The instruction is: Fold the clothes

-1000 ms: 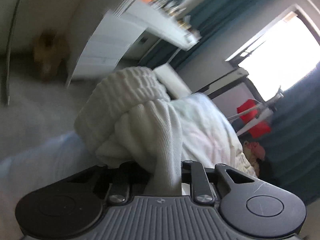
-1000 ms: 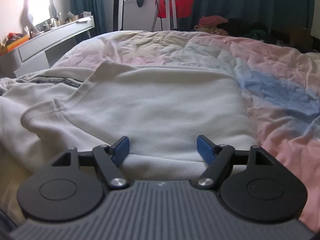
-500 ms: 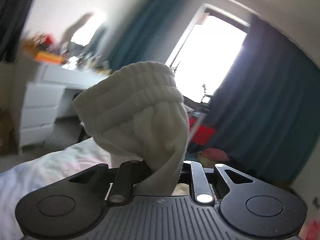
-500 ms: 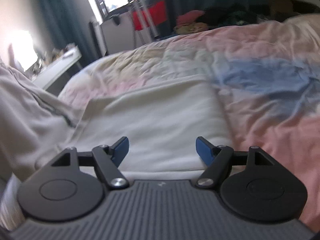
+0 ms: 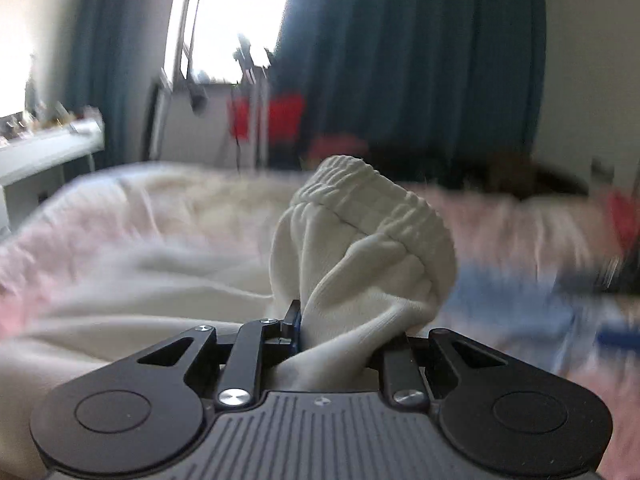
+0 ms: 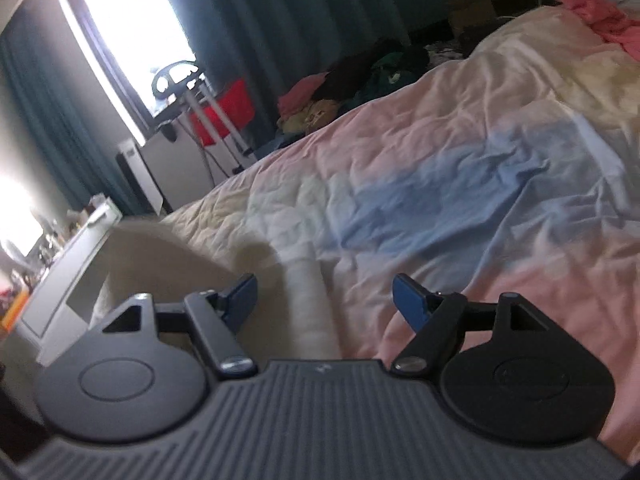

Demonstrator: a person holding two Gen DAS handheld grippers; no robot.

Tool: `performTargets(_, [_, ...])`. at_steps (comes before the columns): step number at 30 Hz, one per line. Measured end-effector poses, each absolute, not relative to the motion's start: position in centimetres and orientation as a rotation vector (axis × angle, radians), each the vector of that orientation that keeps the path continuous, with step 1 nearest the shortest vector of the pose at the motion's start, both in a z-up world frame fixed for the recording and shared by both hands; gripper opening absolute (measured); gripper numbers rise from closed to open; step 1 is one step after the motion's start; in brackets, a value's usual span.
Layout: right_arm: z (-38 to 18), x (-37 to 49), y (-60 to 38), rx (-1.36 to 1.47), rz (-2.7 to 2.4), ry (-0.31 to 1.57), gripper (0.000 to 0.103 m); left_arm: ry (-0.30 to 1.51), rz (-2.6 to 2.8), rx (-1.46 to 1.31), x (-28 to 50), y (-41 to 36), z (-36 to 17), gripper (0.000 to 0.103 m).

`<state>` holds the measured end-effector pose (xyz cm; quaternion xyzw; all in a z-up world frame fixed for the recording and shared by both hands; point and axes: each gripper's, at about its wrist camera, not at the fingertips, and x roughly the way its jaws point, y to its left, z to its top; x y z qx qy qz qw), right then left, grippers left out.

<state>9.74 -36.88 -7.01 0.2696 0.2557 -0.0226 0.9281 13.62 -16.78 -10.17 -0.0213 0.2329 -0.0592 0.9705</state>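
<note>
My left gripper point(image 5: 340, 330) is shut on the ribbed cuff point(image 5: 372, 236) of a white sweatshirt, which bunches up above the jaws. The rest of the white sweatshirt point(image 5: 132, 276) lies blurred on the bed below and to the left. My right gripper point(image 6: 325, 298) is open and empty, tilted, above the bed. A raised fold of the white sweatshirt point(image 6: 200, 280) shows behind its left finger point(image 6: 240, 296), with a white strip of it point(image 6: 312, 304) between the fingers.
The bed has a pink, blue and cream quilt point(image 6: 460, 176). A white dresser point(image 6: 68, 276) stands to the left. A red stand point(image 6: 224, 112) and dark curtains point(image 5: 400, 60) are by the window. A pile of clothes point(image 6: 344, 88) lies past the bed.
My left gripper has swung with the cuff from facing the window to over the bed. My right gripper has tilted and turned right; the flat sweatshirt has left its view.
</note>
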Motion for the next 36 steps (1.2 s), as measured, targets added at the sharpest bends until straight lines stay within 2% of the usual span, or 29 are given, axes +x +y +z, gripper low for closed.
performTargets(2, [-7.4,9.9,-37.3,0.589,-0.034,0.532,0.078,0.504,-0.135,-0.031,14.3,-16.6,-11.3,0.022])
performTargets(5, [-8.2,10.4,-37.3,0.660,0.020,0.554,0.078,0.549,-0.181,0.011,15.4,-16.0,-10.7,0.032])
performTargets(7, [-8.8,10.8,-37.2,0.713,0.061,0.569,0.078,0.600,-0.227,0.025,14.0,-14.9,-10.5,0.045])
performTargets(12, [-8.7,10.6,-36.1,0.727,0.124,0.554,0.078,0.653,-0.292,0.041,12.4,-12.6,-9.2,0.086])
performTargets(16, [-8.3,10.2,-35.5,0.732,0.154,0.525,0.078,0.674,-0.337,0.032,8.7,-9.5,-8.6,0.089])
performTargets(21, [-7.9,9.5,-34.4,0.694,0.155,0.511,0.078,0.571,-0.362,0.061,5.3,-6.8,-7.7,0.097])
performTargets(31, [-8.9,8.8,-33.2,0.738,0.131,0.482,0.078,0.476,-0.258,-0.029,2.5,-3.6,-6.6,0.097])
performTargets(36, [-9.1,9.0,-32.8,0.743,0.140,0.481,0.078,0.501,-0.173,-0.082,2.7,-2.1,-6.1,0.097])
